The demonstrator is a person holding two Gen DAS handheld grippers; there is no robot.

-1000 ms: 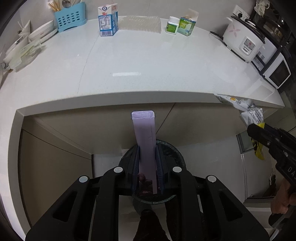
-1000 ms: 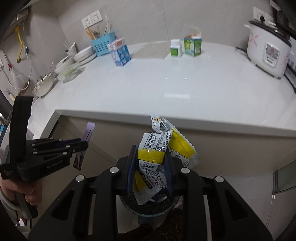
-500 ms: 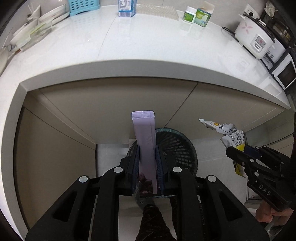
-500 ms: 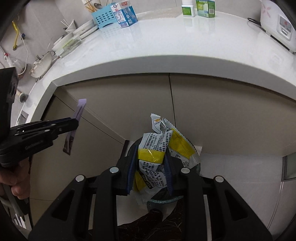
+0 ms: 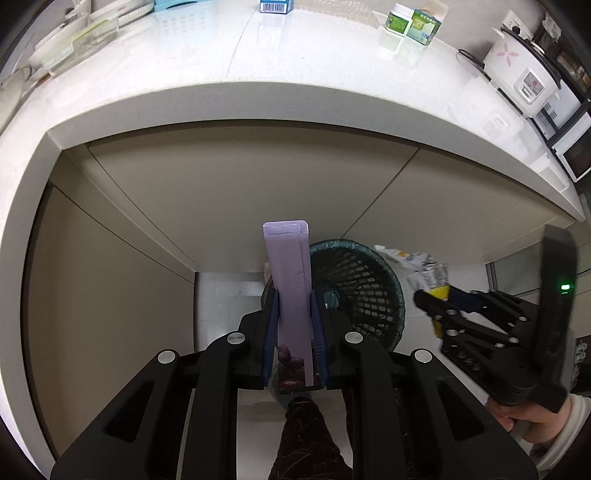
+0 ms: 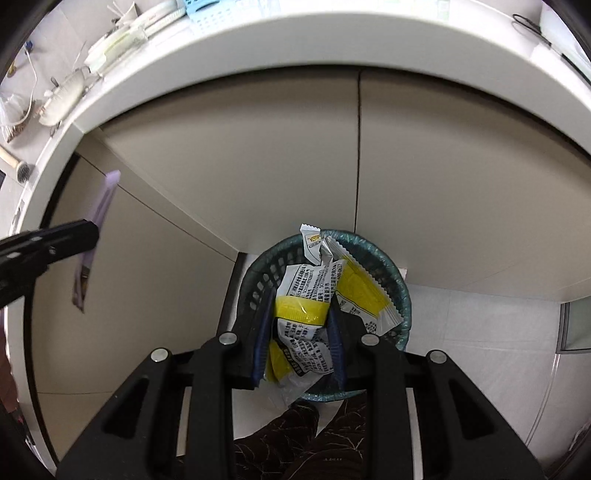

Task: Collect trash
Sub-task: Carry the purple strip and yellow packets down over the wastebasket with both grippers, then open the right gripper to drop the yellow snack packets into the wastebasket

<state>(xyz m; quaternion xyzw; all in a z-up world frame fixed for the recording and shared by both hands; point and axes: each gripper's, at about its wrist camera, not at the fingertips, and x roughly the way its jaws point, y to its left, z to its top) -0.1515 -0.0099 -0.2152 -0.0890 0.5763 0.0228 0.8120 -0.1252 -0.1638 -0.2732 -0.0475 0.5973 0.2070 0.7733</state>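
The long white stone counter (image 5: pixel 155 85) curves across the top of both views, with beige cabinet doors (image 6: pixel 229 184) below its front edge. Along the counter's far edge stand a blue-and-white carton (image 5: pixel 275 5), a small white bottle with a green label (image 5: pixel 398 20) and, touching it, a green-and-white box (image 5: pixel 424 26); toward the right end sits a white rice cooker with a pink flower print (image 5: pixel 521 74), and at the left end lie white dishes (image 5: pixel 74 48). On the pale tiled floor, just in front of the cabinets, stands a dark green mesh waste basket (image 6: pixel 400 291) with a liner over its rim. The right claw (image 6: pixel 299 339) is clamped on a crumpled bundle of yellow, white and silver snack wrappers (image 6: pixel 314 291), which sticks out beyond the fingertips and hangs directly above the basket's opening; from the left wrist view the same claw (image 5: pixel 432 299) shows to the right of the basket. The left claw (image 5: pixel 294 317) is closed on a long flat lilac sachet (image 5: pixel 288 266), held upright between its blue pads (image 5: pixel 271 332), its top end well past the fingertips; the sachet sits over the basket's left rim. A dark patterned trouser leg (image 5: pixel 306 435) shows below the claws.
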